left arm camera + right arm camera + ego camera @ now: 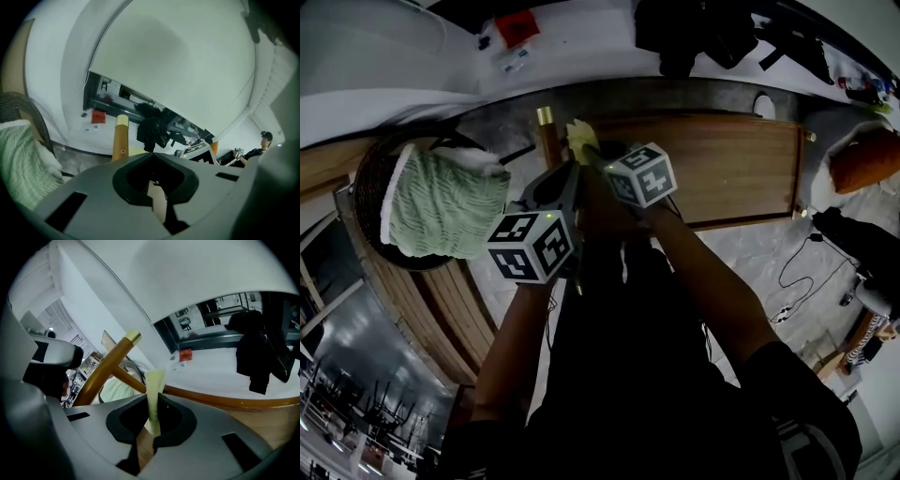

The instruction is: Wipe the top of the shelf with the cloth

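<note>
A small yellow-green cloth rests at the left end of the brown wooden shelf top. My right gripper is shut on it. In the right gripper view the cloth stands up as a pinched strip between the jaws of the right gripper, above the shelf top. My left gripper hangs just left of the right one, beside the shelf's end. In its own view the left gripper has its jaws closed together with nothing between them.
A dark wicker basket holding a folded green towel sits left of the shelf. A wooden post with a pale cap rises by the shelf's left end. Dark clothes lie beyond the shelf. Cables lie on the floor at the right.
</note>
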### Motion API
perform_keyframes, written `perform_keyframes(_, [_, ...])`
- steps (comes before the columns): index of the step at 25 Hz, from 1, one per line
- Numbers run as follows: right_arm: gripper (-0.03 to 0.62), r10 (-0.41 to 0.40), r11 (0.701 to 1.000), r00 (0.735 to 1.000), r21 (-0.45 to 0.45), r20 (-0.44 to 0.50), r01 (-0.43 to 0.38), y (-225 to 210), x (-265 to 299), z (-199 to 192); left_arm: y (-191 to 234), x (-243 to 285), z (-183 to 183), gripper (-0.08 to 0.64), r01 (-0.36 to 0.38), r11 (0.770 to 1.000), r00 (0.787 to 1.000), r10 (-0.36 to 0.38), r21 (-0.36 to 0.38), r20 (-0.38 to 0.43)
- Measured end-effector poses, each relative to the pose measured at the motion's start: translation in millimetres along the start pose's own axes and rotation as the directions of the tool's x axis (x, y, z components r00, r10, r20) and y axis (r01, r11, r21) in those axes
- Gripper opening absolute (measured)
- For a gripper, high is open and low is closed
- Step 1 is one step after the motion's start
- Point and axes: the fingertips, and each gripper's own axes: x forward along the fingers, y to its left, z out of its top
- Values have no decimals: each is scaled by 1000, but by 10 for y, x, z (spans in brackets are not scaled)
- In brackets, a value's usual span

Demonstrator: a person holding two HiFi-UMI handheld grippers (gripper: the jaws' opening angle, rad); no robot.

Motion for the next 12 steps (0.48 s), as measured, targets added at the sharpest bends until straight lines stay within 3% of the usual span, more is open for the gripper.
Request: perform_keyframes(12, [41,-86,993,992,-94,-96,77,-180,265,-153,-3,122,-1,11,-97,995,995,97,7,-21])
